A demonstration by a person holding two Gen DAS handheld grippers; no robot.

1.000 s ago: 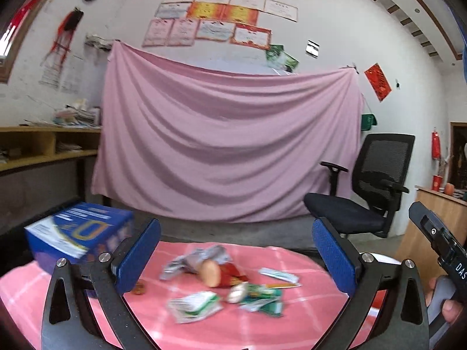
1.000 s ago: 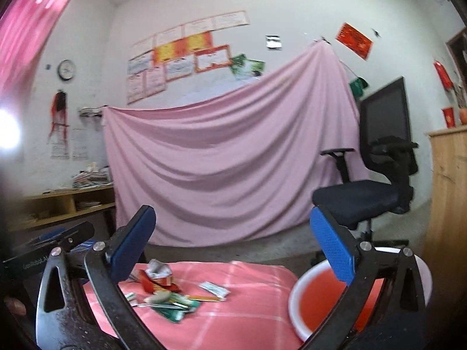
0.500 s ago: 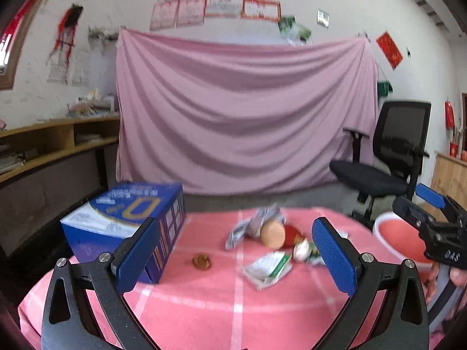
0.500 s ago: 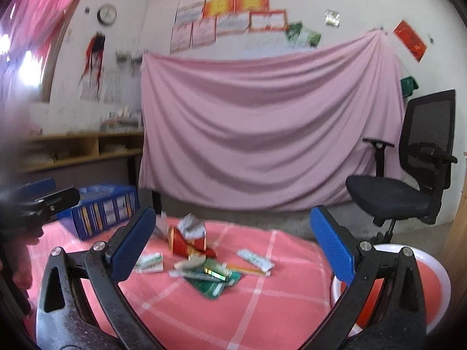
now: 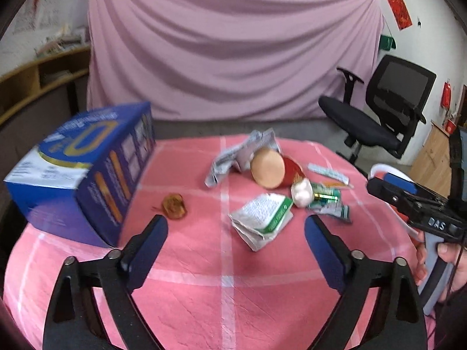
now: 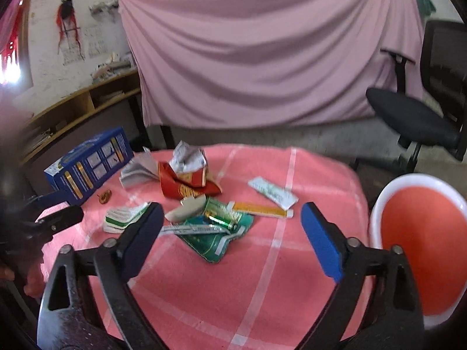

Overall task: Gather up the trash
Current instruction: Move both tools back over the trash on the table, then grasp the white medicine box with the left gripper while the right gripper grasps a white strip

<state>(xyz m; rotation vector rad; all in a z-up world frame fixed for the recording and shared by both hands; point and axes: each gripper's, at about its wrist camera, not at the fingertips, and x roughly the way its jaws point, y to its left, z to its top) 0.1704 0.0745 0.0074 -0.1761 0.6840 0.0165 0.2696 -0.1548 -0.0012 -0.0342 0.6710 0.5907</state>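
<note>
Trash lies in a heap on the pink checked tablecloth (image 5: 227, 291): crumpled grey paper (image 5: 242, 151), a red paper cup (image 5: 268, 169) on its side, a white wad (image 5: 302, 194), a folded green-and-white packet (image 5: 262, 215) and green wrappers (image 6: 216, 233). A white sachet (image 6: 273, 194) and an orange strip (image 6: 259, 210) lie beside them. My left gripper (image 5: 235, 220) hangs above the cloth just short of the packet; its jaws are closing with nothing between them. My right gripper (image 6: 230, 208) stands open over the green wrappers, holding nothing.
A blue carton (image 5: 81, 169) stands at the table's left, with a small brown scrap (image 5: 174, 202) beside it. A white basin with a red inside (image 6: 420, 233) sits off the table's right edge. A black office chair (image 5: 379, 110) and a pink drape stand behind.
Both grippers have dropped and tilted down toward the table, so the trash heap now fills the views. The left jaws stand a little narrower than before.
</note>
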